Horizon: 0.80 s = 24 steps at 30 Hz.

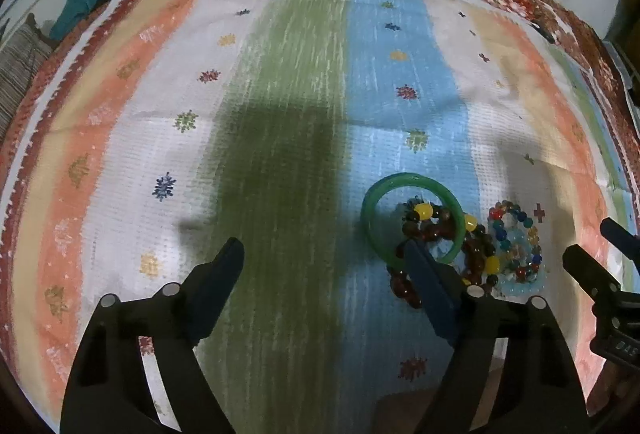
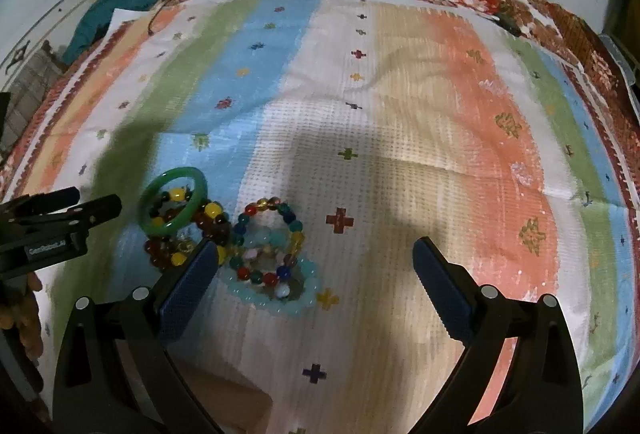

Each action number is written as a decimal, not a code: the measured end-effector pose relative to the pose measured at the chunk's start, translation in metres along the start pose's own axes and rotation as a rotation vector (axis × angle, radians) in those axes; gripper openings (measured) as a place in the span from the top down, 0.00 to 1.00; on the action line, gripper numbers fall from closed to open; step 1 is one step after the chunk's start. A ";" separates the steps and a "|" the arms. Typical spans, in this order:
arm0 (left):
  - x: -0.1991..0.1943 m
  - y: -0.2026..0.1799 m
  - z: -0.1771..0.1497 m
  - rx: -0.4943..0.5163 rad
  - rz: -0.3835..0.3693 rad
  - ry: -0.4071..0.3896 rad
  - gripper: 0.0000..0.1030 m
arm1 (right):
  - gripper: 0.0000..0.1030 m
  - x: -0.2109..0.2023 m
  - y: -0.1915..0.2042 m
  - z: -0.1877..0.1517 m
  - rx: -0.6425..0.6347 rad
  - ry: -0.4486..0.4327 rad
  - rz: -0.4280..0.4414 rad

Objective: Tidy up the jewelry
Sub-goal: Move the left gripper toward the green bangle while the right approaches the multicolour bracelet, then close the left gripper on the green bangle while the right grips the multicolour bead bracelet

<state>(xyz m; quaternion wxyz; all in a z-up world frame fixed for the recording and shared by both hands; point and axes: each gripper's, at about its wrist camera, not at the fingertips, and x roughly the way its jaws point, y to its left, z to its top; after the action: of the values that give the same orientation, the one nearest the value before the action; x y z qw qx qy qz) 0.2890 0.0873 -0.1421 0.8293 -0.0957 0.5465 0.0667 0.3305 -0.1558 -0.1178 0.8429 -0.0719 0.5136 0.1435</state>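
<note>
Nearby, both hand-held grippers, left [image 1: 324, 258] and right [image 2: 314, 254], hang released beside heaped bracelets [image 2: 224, 234], nothing grasped.

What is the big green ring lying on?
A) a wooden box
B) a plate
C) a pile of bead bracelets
C: the green ring lies tilted over the dark red and yellow bead bracelets on the striped cloth.
</note>
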 end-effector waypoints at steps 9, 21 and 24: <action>0.016 0.001 0.012 -0.005 -0.023 0.029 0.32 | 0.13 0.020 -0.001 0.006 0.008 0.043 0.001; 0.035 -0.010 0.010 0.040 0.017 0.055 0.46 | 0.40 0.045 0.000 0.010 0.006 0.095 0.011; 0.037 -0.011 0.009 0.050 0.031 0.052 0.50 | 0.53 0.051 -0.001 0.010 0.014 0.113 0.029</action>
<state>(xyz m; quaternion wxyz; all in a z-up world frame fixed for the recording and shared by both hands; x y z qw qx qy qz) 0.3143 0.0788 -0.1715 0.8158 -0.0684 0.5708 0.0632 0.3612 -0.1456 -0.1587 0.8109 -0.0665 0.5623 0.1480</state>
